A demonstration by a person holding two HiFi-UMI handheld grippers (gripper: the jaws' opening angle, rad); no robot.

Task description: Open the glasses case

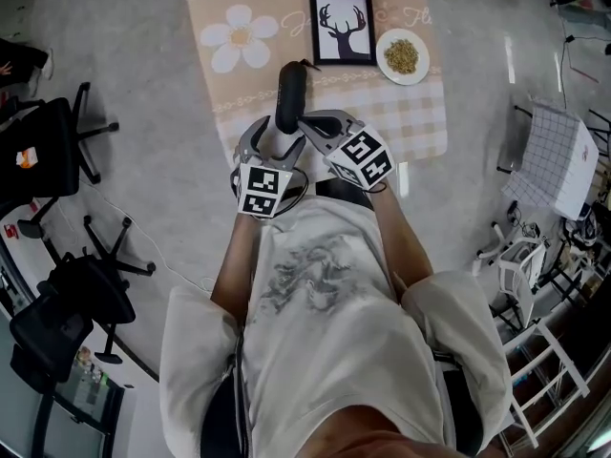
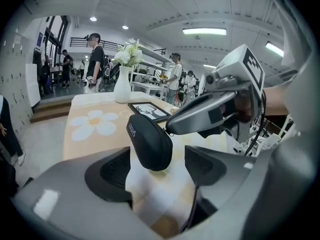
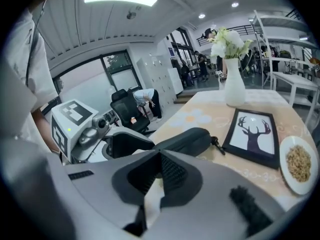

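At the table's (image 1: 420,113) near edge the case (image 2: 149,141) lies end-on to me. Left gripper (image 2: 160,168) gapes wide at its near end, not pressing it, I'd say ready to steady it. Right gripper (image 3: 159,170) is pinched together, empty, nosing the case's right side, probably after the zip.

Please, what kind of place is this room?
Probably a large open lab or office hall: rolling office chairs, a row of lockers, and several people standing in the background.
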